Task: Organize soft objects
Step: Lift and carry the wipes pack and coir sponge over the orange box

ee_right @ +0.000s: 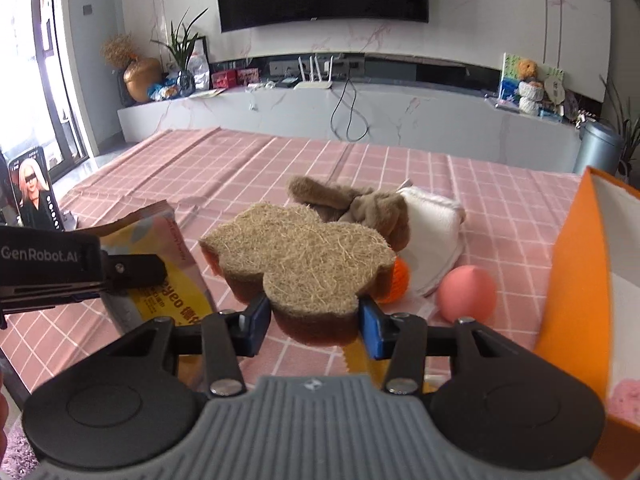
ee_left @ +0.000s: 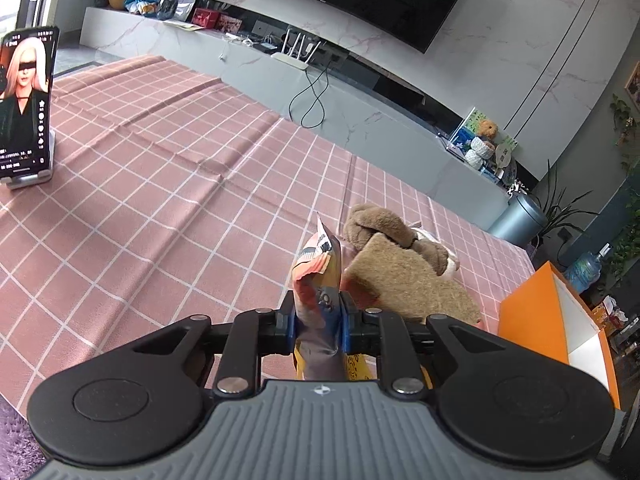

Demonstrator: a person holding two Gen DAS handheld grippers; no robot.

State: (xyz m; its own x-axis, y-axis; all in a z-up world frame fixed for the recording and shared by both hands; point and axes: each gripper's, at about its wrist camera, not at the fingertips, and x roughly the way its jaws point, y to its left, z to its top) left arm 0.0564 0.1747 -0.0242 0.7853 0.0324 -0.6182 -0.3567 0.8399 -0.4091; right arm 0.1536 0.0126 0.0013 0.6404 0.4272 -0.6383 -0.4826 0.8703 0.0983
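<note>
1. Sponge point(ee_right: 298, 258), cloud-shaped, is clamped by its near edge in the right gripper point(ee_right: 316, 322), lifted clear of the checked cloth point(ee_right: 240, 168), presumably for transfer to the orange box point(ee_right: 576, 264).
2. Snack packet point(ee_left: 318, 300) is pinched between the left gripper point(ee_left: 318, 322) pads, raised likewise.

Pink checked tablecloth point(ee_right: 256, 168) under plush toy point(ee_right: 352, 204), pink ball point(ee_right: 466, 292), phone stand point(ee_left: 32, 178).
</note>
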